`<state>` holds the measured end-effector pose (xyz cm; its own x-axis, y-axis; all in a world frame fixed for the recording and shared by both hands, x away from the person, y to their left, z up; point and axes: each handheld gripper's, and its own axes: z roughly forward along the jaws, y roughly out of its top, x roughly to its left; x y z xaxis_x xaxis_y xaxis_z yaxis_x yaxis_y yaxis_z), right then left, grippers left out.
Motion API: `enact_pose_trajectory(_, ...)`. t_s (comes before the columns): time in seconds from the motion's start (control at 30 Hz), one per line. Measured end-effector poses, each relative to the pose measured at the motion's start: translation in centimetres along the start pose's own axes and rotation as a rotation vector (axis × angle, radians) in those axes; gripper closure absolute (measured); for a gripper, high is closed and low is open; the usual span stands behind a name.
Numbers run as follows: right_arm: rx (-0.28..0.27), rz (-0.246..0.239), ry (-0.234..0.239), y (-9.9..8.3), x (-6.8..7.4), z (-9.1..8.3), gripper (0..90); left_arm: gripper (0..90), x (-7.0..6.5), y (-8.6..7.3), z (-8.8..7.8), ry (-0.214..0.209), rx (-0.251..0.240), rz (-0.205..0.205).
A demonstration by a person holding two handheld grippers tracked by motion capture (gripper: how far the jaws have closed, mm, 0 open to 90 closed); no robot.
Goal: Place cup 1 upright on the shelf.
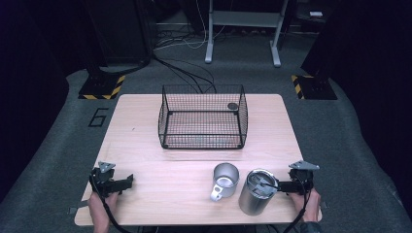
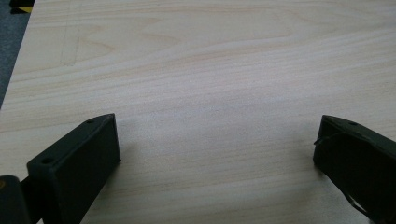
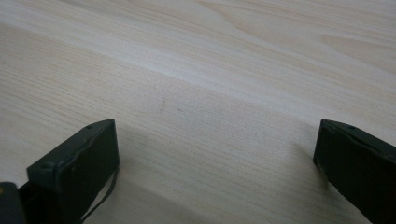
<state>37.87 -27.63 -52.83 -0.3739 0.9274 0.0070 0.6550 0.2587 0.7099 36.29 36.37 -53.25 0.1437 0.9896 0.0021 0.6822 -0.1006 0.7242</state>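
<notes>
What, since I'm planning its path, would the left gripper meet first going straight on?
Probably the bare table top: the left gripper angles down at plain wood, jaws open, though depth is unclear.

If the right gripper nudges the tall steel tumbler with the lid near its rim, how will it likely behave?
The tall brushed-steel tumbler stands upright and narrow on the wooden table, so a push up high would probably tip it rather than slide it. Its smooth metal wall looks slippery to pinch. Once down, its round body would likely roll, perhaps into the short steel mug beside it.
</notes>
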Motion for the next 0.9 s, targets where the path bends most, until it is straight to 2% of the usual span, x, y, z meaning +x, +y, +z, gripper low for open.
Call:
enact_pose_trajectory(0.03, -0.003, 0.029, 0.022, 0.0, -0.1, -0.3, 0.0, 0.3, 0.0, 0.0, 0.0, 0.0, 0.0, 0.001)
enact_pose_trajectory(0.07, -0.003, 0.029, 0.022, 0.0, -0.1, -0.3, 0.0, 0.3, 0.0, 0.0, 0.0, 0.0, 0.0, 0.001)
enact_pose_trajectory(0.1, -0.022, 0.053, 0.049, -0.1, -0.3, -0.9, 0.0, 0.4, 0.0, 0.0, 0.0, 0.0, 0.0, 0.001)
enact_pose_trajectory(0.17, -0.029, 0.053, 0.059, -0.1, -0.3, -1.2, 0.0, 0.3, 0.0, 0.0, 0.0, -0.001, -0.001, 0.001)
enact_pose_trajectory(0.33, -0.047, 0.058, 0.097, -0.4, -0.1, -3.3, 0.0, 0.4, 0.0, 0.0, 0.0, 0.001, -0.001, 0.001)
enact_pose_trajectory(0.43, -0.045, 0.041, 0.106, -0.6, 0.4, -4.2, 0.0, 0.4, 0.0, 0.0, 0.0, -0.001, 0.0, 0.0)
enact_pose_trajectory(0.5, -0.046, 0.048, 0.106, -0.6, 0.7, -4.5, 0.0, 0.4, 0.0, 0.0, 0.0, -0.001, 0.0, 0.001)
enact_pose_trajectory(0.6, -0.039, 0.022, 0.089, -0.5, 1.3, -5.4, 0.0, 0.4, 0.0, 0.0, 0.0, -0.001, -0.001, 0.0)
enact_pose_trajectory(0.8, -0.049, 0.011, 0.12, -0.6, 1.7, -6.9, 0.0, 0.4, -0.1, 0.0, 0.0, -0.001, 0.001, -0.001)
enact_pose_trajectory(0.83, -0.067, 0.006, 0.143, -0.8, 2.0, -7.6, 0.0, 0.4, -0.1, 0.0, 0.0, -0.002, 0.001, -0.001)
enact_pose_trajectory(0.9, -0.072, -0.001, 0.15, -0.8, 2.2, -7.9, 0.0, 0.4, 0.0, 0.0, 0.0, -0.001, -0.001, 0.001)
